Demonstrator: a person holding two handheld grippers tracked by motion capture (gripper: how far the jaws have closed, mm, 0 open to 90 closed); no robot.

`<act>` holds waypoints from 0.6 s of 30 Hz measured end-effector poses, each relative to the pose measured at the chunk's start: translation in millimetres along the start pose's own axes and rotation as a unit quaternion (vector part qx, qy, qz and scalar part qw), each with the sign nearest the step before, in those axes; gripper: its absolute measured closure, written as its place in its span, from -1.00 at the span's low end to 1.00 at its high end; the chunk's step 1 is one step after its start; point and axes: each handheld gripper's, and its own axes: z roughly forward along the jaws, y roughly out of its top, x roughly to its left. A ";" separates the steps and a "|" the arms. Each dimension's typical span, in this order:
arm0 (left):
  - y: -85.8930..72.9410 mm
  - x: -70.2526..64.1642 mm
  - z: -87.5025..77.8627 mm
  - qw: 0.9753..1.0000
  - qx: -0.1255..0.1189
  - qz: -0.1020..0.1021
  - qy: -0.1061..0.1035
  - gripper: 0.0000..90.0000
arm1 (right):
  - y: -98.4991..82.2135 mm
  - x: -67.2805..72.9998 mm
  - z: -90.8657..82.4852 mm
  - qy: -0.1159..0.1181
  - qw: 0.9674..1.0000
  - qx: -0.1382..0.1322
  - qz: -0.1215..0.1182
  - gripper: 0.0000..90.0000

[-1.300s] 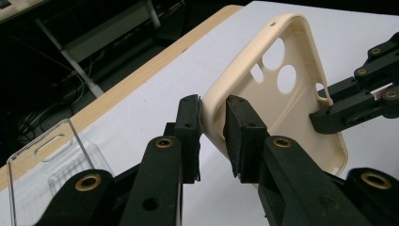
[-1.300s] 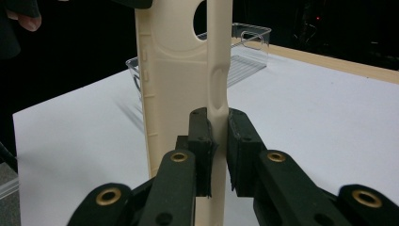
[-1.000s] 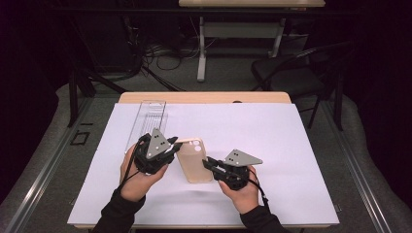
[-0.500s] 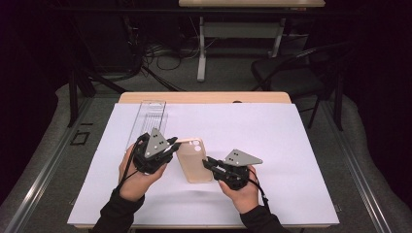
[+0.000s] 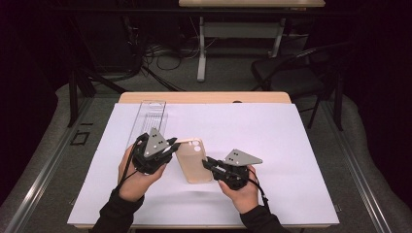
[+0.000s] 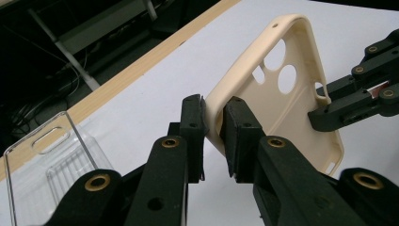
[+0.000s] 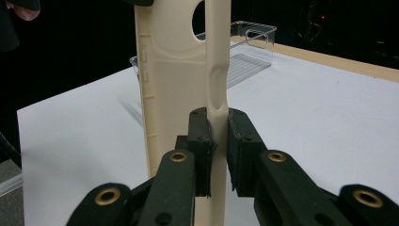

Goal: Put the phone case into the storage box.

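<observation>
Phone case [image 5: 194, 161], cream-coloured and empty, hangs between the two grippers above the white sheet [image 5: 291, 145] that covers the bench [image 5: 204, 97], near its front middle. The left gripper [image 5: 171, 144] has its jaws closed on one long edge near the camera-hole end, and the right gripper [image 5: 206, 162] has its jaws closed on the opposite long edge. Holding it by both rims this way seems meant to keep the thin shell steady and lifted off the sheet, so it can be turned or carried without flopping.

In the left gripper view the case [image 6: 282, 94] shows its hollow inside: a smooth, matte, slightly rubbery-looking shell with a raised lip, rounded corners, two round holes and a small slot for the camera. The right gripper view sees the case [image 7: 174, 94] edge-on, with a shallow dimple on the side rim and small moulded button bumps.

A clear plastic tray [image 5: 150, 119] with a ribbed floor lies behind the left gripper, apart from the case, likely where it belongs.
</observation>
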 end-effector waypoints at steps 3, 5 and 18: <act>0.0 -0.1 0.0 1.000 0.000 -0.002 -0.001 0.77 | -0.1 0.0 0.3 0.002 1.000 0.000 0.002 0.80; 0.0 0.0 -0.1 1.000 0.000 -0.002 -0.001 0.77 | -0.3 -0.1 0.3 0.002 1.000 0.000 0.003 0.80; -0.5 2.3 -0.8 1.000 -0.005 -0.011 0.000 0.77 | -0.5 0.0 1.2 0.009 1.000 -0.001 0.007 0.68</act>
